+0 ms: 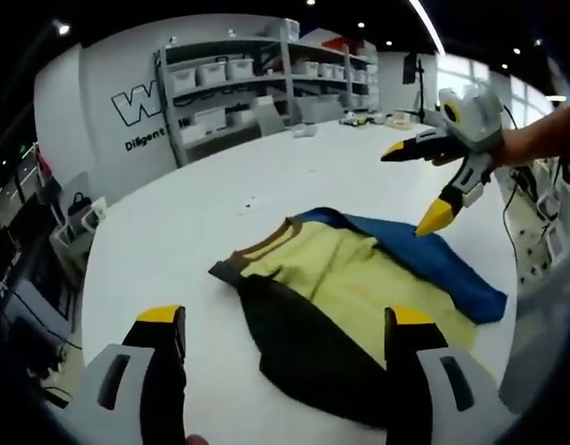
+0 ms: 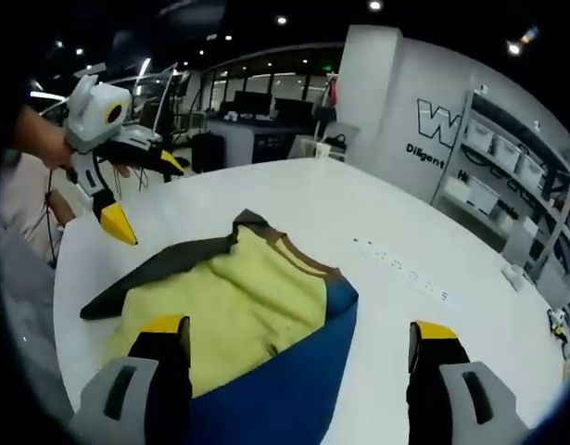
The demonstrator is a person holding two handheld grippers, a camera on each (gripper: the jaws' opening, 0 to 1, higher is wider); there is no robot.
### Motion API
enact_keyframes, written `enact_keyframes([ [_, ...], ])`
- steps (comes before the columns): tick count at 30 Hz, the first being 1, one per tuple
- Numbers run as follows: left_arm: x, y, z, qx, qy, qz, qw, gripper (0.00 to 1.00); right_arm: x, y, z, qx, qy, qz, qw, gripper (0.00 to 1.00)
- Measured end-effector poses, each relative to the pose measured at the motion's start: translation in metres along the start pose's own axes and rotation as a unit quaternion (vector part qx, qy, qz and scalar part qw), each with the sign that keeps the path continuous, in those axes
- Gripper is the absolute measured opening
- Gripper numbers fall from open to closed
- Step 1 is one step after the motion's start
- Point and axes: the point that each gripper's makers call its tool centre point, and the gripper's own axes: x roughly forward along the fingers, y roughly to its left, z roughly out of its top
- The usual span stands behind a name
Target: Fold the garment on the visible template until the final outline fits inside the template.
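Rumpled yellow-blue-black cloth garment (image 1: 359,297)

Counter (image 1: 201,213): white, broad, rounded at its edge. On it we log one garment (image 1: 359,297) lying flat, partly folded, with yellow, blue and black panels and a brown collar; small unidentifiable marks (image 2: 405,267) lie well apart.

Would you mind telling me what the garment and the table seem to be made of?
Garment: soft matte fabric, likely knit; it drapes and wrinkles in yellow, blue and dark panels, with a ribbed-looking brown collar. Table: smooth white hard surface, probably laminate; slight sheen, exact material unclear.
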Motion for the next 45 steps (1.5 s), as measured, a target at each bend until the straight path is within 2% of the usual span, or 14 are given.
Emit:
enact_keyframes([
  [4, -0.015, -0.002, -0.008, 0.008, 0.003, 0.0, 1.0, 0.85, -0.009, 0.006, 0.005, -0.01, -0.012, -0.004, 0.9999, 0.99],
  [8, -0.033, -0.005, -0.015, 0.006, 0.002, 0.003, 1.0, 0.86, -0.015, 0.013, 0.01, -0.001, -0.025, -0.006, 0.9997, 0.99],
  [14, -0.048, -0.016, -0.027, 0.006, 0.002, 0.007, 1.0, 0.85, -0.021, 0.031, 0.012, -0.006, -0.033, 0.001, 0.9994, 0.99],
  [20, -0.054, -0.027, -0.028, -0.002, -0.006, 0.009, 0.9999, 0.85, -0.031, 0.041, 0.014, -0.003, -0.043, 0.002, 0.9991, 0.99],
  [27, -0.063, -0.043, -0.032, 0.0, -0.013, 0.007, 0.9999, 0.85, -0.044, 0.043, 0.014, 0.006, -0.061, -0.007, 0.9981, 0.99],
  [30, -0.064, -0.05, -0.035, 0.001, -0.014, 0.005, 0.9999, 0.85, -0.049, 0.044, 0.011, 0.011, -0.064, -0.01, 0.9978, 0.99],
  [32, -0.065, -0.054, -0.037, 0.001, -0.015, 0.004, 0.9999, 0.85, -0.05, 0.045, 0.005, 0.023, -0.053, -0.013, 0.9983, 0.96],
  [35, -0.066, -0.057, -0.04, 0.0, -0.016, 0.004, 0.9999, 0.85, -0.055, 0.046, 0.005, 0.016, -0.064, -0.018, 0.9976, 0.93],
  [41, -0.072, -0.058, -0.044, 0.001, -0.02, 0.007, 0.9998, 0.85, -0.057, 0.049, 0.002, 0.013, -0.065, -0.017, 0.9976, 0.9],
  [45, -0.073, -0.06, -0.053, -0.001, -0.017, 0.008, 0.9998, 0.85, -0.058, 0.049, 0.003, 0.007, -0.071, -0.019, 0.9972, 0.9],
])
